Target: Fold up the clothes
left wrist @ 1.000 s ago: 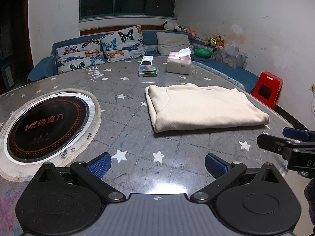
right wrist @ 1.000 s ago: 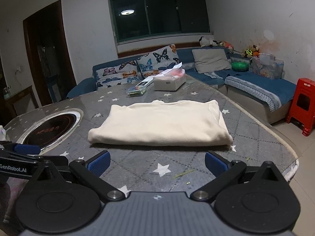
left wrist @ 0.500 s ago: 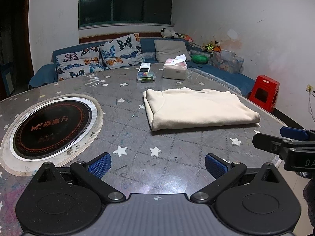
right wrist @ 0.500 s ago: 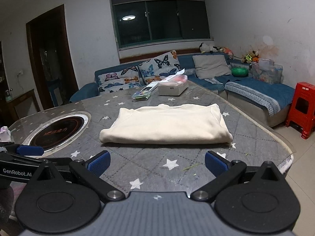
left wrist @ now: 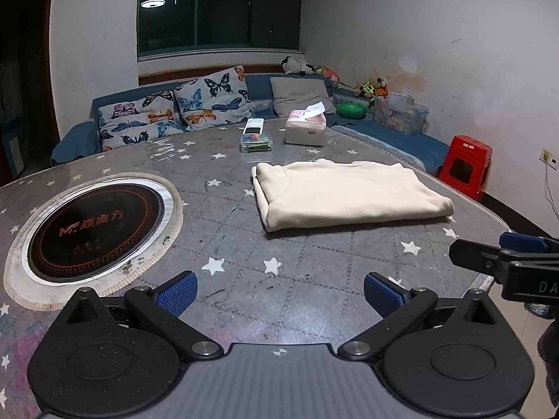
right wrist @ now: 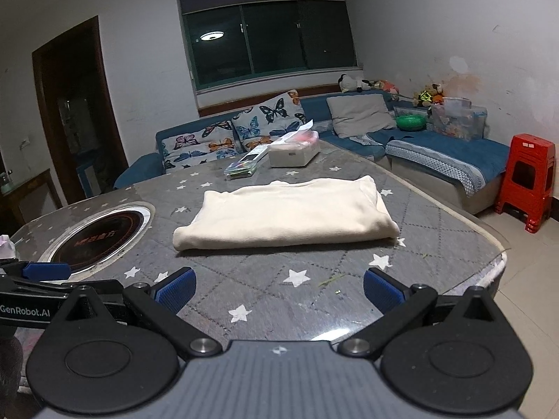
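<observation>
Both your grippers are wide apart and hold nothing. The left gripper (left wrist: 279,288) and the right gripper (right wrist: 277,288) hover over the near part of the table (left wrist: 216,188), well short of the cloth.

The cream garment (right wrist: 284,214) lies flat on the table ahead of you, already folded into a thick rectangle. Its long axis runs across your view, left to right, with a rounded fold edge facing you. From your left gripper it sits ahead and off to the right (left wrist: 349,193); from your right gripper it sits almost straight ahead, so your right hand looks the nearer and the better lined up.

If you want another fold, it would likely go across the long axis, end to end. The tissue box (left wrist: 305,131) and the small case (left wrist: 256,142) stand beyond it, apart from the cloth.
</observation>
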The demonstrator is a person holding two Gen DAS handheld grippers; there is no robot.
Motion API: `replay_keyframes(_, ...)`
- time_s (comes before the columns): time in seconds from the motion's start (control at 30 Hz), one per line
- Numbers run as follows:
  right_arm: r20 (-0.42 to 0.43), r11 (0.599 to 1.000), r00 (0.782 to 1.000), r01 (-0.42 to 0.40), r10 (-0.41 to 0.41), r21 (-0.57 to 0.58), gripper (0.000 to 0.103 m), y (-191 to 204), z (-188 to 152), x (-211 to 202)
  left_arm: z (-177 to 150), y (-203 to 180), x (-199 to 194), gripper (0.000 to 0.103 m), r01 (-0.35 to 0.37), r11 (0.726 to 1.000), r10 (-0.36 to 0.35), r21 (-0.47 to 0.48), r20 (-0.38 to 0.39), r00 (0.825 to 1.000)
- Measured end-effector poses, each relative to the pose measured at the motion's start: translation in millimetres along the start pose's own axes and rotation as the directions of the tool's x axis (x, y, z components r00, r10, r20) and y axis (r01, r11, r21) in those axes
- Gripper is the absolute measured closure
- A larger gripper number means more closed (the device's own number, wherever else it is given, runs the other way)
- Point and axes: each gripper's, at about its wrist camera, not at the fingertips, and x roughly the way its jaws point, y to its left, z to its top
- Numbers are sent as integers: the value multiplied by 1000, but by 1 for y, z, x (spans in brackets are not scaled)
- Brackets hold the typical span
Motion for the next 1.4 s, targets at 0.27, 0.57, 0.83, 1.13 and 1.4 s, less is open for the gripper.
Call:
replay_keyframes(0.27,11,1000,1000,4,-4,-9,0,4,-1,-6,-1,-1,-3,0,0,1000,0,0,7,1000)
replay_keyframes(0.57,8,1000,1000,2,-2,-4,0,5,-1,-7,-2,-2,-4,0,-2,1000,2,3,5,1000)
replay_keyframes(0.83,-7,1000,1000,2,-2,-2,0,5,-1,-2,-2,-4,-1,0,-6,1000,6,4,-3,1000)
replay_keyframes(1.13,-38,1000,999,-7,8,5,0,3,-3,8,0,-6,8,0,-6,1000,7,15,-26,1000)
replay_keyframes(1.4,-62,1000,998,4,-4,7,0,-3,-2,19,2,-10,21,0,1,1000,0,27,-54,999)
